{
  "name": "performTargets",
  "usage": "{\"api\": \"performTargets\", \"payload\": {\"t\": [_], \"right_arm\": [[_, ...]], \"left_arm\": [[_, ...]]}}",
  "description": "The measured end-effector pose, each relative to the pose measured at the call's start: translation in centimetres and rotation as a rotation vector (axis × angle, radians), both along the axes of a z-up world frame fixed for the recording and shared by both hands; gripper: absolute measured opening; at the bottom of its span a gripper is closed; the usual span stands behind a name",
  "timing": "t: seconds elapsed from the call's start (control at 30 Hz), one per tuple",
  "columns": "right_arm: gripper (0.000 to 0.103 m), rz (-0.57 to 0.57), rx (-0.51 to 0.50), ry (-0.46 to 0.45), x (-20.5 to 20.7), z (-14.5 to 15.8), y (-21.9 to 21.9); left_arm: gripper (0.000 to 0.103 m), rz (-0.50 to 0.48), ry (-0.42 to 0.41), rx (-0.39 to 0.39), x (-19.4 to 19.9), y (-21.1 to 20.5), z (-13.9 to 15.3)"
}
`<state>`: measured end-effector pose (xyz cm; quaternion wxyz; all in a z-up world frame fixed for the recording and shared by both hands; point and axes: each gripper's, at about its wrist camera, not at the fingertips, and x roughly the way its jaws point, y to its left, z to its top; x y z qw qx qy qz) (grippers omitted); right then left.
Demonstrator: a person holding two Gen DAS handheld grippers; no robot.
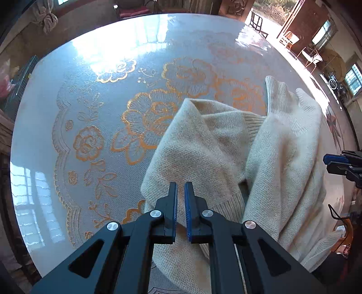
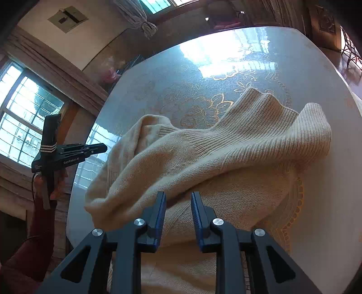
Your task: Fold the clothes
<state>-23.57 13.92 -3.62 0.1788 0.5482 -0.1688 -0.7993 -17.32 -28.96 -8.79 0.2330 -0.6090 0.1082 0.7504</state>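
A cream knit sweater lies bunched on the round table, with folds and ribbed cuffs pointing to the far side; it fills the middle of the right wrist view. My left gripper hovers over the sweater's near left part, its jaws a narrow gap apart with nothing between them. My right gripper is open and empty, just above the sweater's near edge. The right gripper shows at the right edge of the left wrist view. The left gripper, held by a hand in a red sleeve, shows at the left of the right wrist view.
The round table has a glossy cover with a gold flower pattern, and bare surface to the sweater's left and far side. Chairs and an open doorway lie beyond the far edge. Windows are on the left wall.
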Motion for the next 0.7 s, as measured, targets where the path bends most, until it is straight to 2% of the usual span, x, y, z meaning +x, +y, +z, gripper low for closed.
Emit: {"api": "performTargets", "payload": {"t": [0.1,0.17,0.3,0.33,0.37,0.47,0.57,0.63,0.67,0.7], "right_arm": [[0.023,0.031,0.0,-0.026,-0.8,-4.3,-3.2],[0.023,0.033,-0.007,-0.035,-0.6,-5.1,-3.7],[0.023,0.02,-0.023,-0.031,0.1,-5.5,-3.9],[0.023,0.018,-0.028,-0.028,0.3,-5.5,-4.0],[0.023,0.015,-0.033,-0.024,0.6,-5.4,-4.1],[0.024,0.008,-0.049,-0.018,1.3,-5.3,-4.4],[0.024,-0.002,-0.056,-0.026,1.7,-6.0,-5.1],[0.024,-0.007,-0.061,-0.034,0.5,-8.0,-6.4],[0.024,-0.012,-0.066,-0.035,0.5,-8.2,-6.5],[0.024,-0.017,-0.071,-0.035,0.5,-8.2,-6.7]], "left_arm": [[0.008,-0.004,-0.04,-0.048,0.4,0.1,-1.6],[0.008,-0.003,-0.078,-0.045,0.8,-0.3,-2.1],[0.008,0.002,-0.094,-0.018,2.4,-1.4,-1.5],[0.011,-0.006,-0.089,-0.016,2.8,-1.4,-1.2],[0.019,-0.014,-0.091,-0.023,3.1,-1.3,-1.2],[0.02,-0.016,-0.089,-0.038,4.0,-1.2,-1.3],[0.026,-0.016,-0.132,0.019,4.2,-1.4,-1.8],[0.031,-0.008,-0.159,0.051,3.9,-1.1,-2.4],[0.036,-0.007,-0.171,0.067,3.6,-0.6,-2.9],[0.037,0.004,-0.183,0.079,3.3,-0.2,-3.4]]}}
